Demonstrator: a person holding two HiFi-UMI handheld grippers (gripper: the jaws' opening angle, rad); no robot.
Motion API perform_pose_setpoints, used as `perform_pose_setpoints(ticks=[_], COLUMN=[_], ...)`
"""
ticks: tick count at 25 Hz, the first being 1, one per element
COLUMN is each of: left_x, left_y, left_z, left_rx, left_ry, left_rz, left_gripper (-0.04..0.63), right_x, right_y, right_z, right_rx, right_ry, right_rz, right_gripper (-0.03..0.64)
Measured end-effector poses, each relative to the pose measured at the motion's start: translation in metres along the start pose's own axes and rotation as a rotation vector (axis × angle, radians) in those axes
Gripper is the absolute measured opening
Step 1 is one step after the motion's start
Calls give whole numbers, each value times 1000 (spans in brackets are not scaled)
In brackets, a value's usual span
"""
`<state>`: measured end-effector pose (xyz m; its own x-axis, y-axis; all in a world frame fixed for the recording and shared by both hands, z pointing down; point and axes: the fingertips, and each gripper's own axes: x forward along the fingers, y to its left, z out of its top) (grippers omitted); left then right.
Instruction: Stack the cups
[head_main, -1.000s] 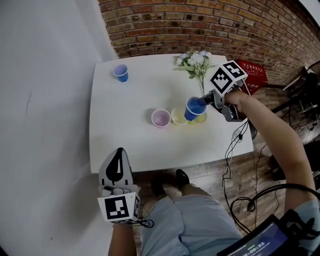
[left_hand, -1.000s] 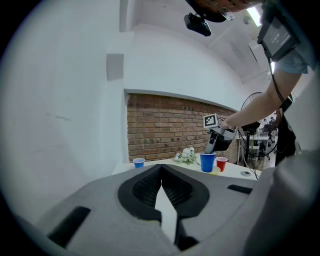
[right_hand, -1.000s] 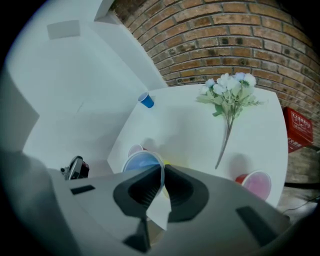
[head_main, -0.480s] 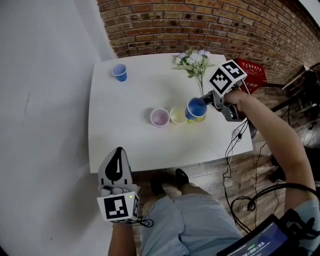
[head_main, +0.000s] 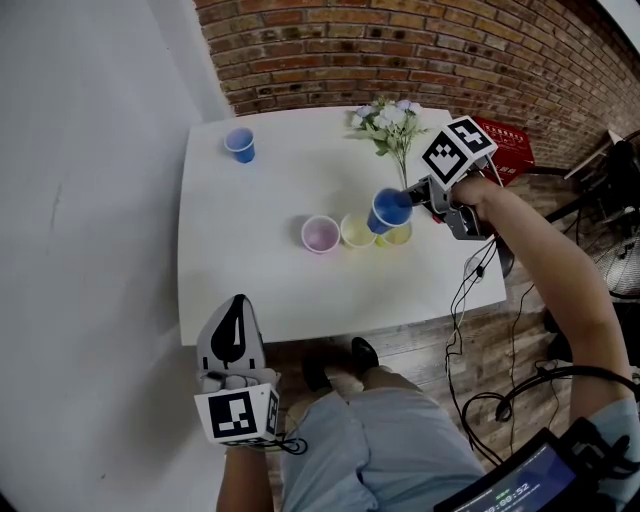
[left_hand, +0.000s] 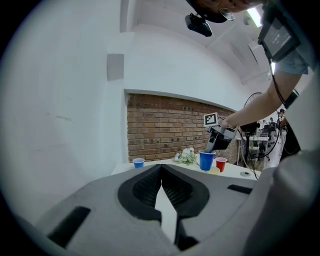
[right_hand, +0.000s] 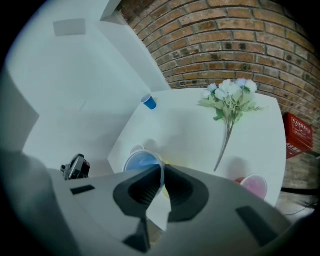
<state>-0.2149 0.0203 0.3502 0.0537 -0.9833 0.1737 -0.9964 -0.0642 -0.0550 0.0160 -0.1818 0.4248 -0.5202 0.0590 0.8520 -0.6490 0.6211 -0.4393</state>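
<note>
My right gripper (head_main: 411, 203) (right_hand: 161, 175) is shut on the rim of a blue cup (head_main: 389, 211) (right_hand: 141, 162), its jaws having just been closing on that rim. The cup hangs tilted just above a yellow cup (head_main: 399, 236). A second yellow cup (head_main: 357, 232) and a pink cup (head_main: 320, 235) stand in a row to its left. Another blue cup (head_main: 240, 145) (right_hand: 148, 102) stands at the far left corner. A red cup (left_hand: 220, 164) (right_hand: 255, 186) stands beside the held one. My left gripper (head_main: 238, 303) (left_hand: 161, 170) stays shut and empty below the table's near edge.
A bunch of white flowers (head_main: 390, 124) (right_hand: 230, 97) lies at the back of the white table (head_main: 250, 270). A brick wall (head_main: 400, 50) runs behind it. A red box (head_main: 506, 146) and cables (head_main: 470, 290) lie on the wooden floor to the right.
The blue cup dipped down onto the yellow cup half a second ago; it now sits slightly higher and tilted in the right gripper. The left gripper has not moved.
</note>
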Motion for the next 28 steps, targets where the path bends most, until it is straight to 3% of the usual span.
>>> perform_pose_setpoints(ticks=[11,19,28], left_x=[1,1,1], left_y=[-1,3,2], left_z=[-1,-1,0], left_rx=[-2,-5,-5], left_ry=[4,4,-2], left_rz=[-2,2,1], left_gripper=[9,9,9], right_x=[9,10,11], right_y=[0,1,2], right_z=[-5,-4,-6], right_rx=[1,-11,-31], right_ry=[7,20,27], right_rz=[2,0,-6], right_gripper=[35,98,101])
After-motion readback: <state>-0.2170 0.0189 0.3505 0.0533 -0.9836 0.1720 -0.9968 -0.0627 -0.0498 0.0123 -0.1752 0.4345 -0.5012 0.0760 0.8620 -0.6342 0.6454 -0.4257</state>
